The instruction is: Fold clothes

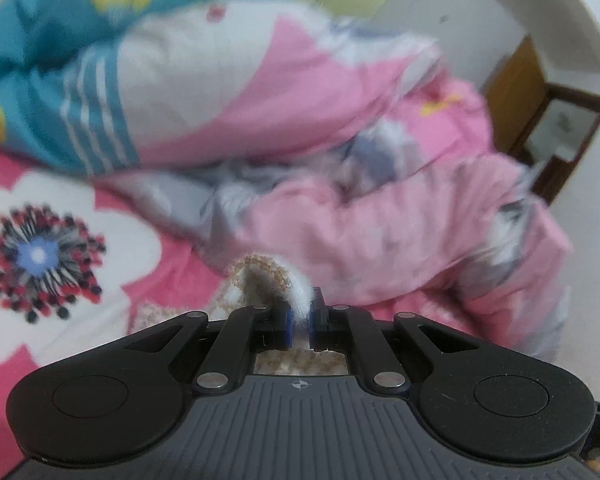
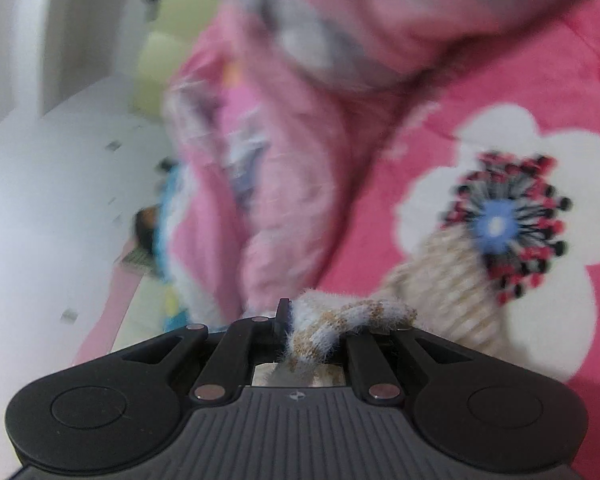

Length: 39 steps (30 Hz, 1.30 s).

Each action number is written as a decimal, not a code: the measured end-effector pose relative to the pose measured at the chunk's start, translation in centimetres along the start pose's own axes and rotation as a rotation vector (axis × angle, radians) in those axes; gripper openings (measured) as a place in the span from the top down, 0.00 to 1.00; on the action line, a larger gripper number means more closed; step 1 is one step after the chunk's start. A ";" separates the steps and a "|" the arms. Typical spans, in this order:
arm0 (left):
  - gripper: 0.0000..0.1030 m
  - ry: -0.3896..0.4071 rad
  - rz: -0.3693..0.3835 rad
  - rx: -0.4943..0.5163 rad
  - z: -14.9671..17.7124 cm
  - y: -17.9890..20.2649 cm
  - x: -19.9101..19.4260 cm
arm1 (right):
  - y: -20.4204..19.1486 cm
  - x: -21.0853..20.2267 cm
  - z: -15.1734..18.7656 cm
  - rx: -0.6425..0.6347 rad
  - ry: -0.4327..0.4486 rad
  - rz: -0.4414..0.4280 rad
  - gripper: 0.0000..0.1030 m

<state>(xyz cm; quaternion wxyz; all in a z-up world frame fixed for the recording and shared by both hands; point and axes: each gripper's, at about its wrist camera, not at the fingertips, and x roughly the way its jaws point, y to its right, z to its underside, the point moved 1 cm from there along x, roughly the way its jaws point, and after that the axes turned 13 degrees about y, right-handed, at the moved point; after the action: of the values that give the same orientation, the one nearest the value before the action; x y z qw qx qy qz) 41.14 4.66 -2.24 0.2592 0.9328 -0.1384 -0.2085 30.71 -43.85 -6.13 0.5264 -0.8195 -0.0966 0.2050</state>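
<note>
The left gripper (image 1: 300, 316) has its jaws pinched tight on a fuzzy white-and-beige edge of the knitted garment (image 1: 266, 280), which bunches up just in front of the fingers. The right gripper (image 2: 312, 322) is likewise clamped on a twisted, fluffy fold of the same knitted garment (image 2: 440, 280), whose striped beige body trails away to that gripper's right. The garment lies on the pink bedsheet (image 1: 180, 276), partly covering a big white flower print (image 2: 540, 160). Beyond the garment, farther from both grippers, a rumpled pink quilt (image 1: 400, 232) is heaped on the sheet, and a blue-and-white pillow (image 1: 60, 60) rests against it. Everything is blurred.
</note>
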 end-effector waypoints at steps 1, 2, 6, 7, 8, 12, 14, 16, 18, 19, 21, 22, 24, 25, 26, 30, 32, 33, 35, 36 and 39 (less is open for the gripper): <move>0.92 -0.023 -0.011 -0.023 0.5 -0.6 1.1 | 1.5 1.0 -0.3 0.055 -0.022 0.029 0.90; 0.90 -0.052 -0.027 -0.040 1.0 -1.2 2.2 | 3.1 2.0 -0.5 0.110 -0.045 0.058 0.90; 0.84 -0.129 -0.046 -0.137 1.8 -3.1 3.7 | 6.3 3.4 -0.5 0.264 -0.089 0.090 0.89; 0.81 -0.127 -0.041 -0.167 1.6 -3.3 3.5 | 6.0 3.3 -0.5 0.258 -0.089 0.091 0.83; 0.70 -0.112 -0.035 -0.192 1.2 -3.4 3.0 | 5.3 3.1 -0.6 0.229 -0.086 0.097 0.78; 0.45 0.037 -0.048 -0.198 -1.9 -3.1 -0.8 | 0.8 1.9 -1.9 0.036 -0.020 0.183 0.45; 0.45 0.074 -0.052 -0.197 -3.3 -3.3 -3.3 | -1.5 1.2 -2.7 -0.063 0.025 0.237 0.41; 0.44 0.100 -0.057 -0.180 -4.3 -3.3 -5.7 | -3.2 0.3 -3.2 -0.117 0.062 0.282 0.39; 0.44 0.103 -0.057 -0.130 -4.7 -2.8 -8.4 | -5.1 -1.4 -2.9 -0.140 0.077 0.259 0.40; 0.41 0.095 -0.051 -0.105 -4.3 -2.6 -9.9 | -6.0 -2.5 -2.3 -0.152 0.077 0.237 0.40; 0.38 0.066 -0.038 -0.075 -3.1 -2.5 -13.0 | -8.1 -4.8 -0.1 -0.200 0.059 0.183 0.38; 0.37 0.046 -0.022 -0.078 -2.2 -2.5 -14.5 | -8.9 -6.1 1.3 -0.219 0.039 0.157 0.36; 0.36 0.004 0.015 -0.098 0.1 -3.0 -17.8 | -9.6 -8.9 4.6 -0.231 -0.022 0.113 0.33; 0.36 -0.012 0.019 -0.107 1.2 -3.1 -19.0 | -9.5 -10.3 6.2 -0.221 -0.053 0.107 0.32; 0.36 -0.021 0.011 -0.123 2.4 -3.4 -20.2 | -9.0 -11.5 7.6 -0.203 -0.079 0.113 0.32; 0.34 -0.057 0.002 -0.204 7.1 -5.2 -22.0 | -5.2 -15.0 13.3 -0.078 -0.153 0.123 0.31; 0.34 -0.084 -0.028 -0.266 8.6 -6.2 -20.4 | -3.0 -14.9 15.1 -0.009 -0.168 0.153 0.31; 0.34 -0.098 -0.044 -0.297 9.3 -6.7 -19.6 | -1.9 -14.6 15.7 0.037 -0.167 0.177 0.30; 0.34 -0.103 -0.064 -0.356 10.2 -7.7 -18.1 | -0.1 -13.6 16.4 0.106 -0.152 0.196 0.30; 0.34 -0.087 -0.065 -0.383 10.4 -8.1 -17.5 | 0.3 -13.1 16.4 0.111 -0.129 0.208 0.30; 0.36 -0.032 -0.059 -0.440 10.6 -9.1 -15.9 | 1.6 -11.7 15.6 0.131 -0.042 0.237 0.39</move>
<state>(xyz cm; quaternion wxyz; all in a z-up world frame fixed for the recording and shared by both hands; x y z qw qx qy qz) 23.68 13.52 -10.37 0.4480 0.8540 -0.0666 -0.2560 13.29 -36.10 -10.50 0.5486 -0.7846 0.0036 0.2887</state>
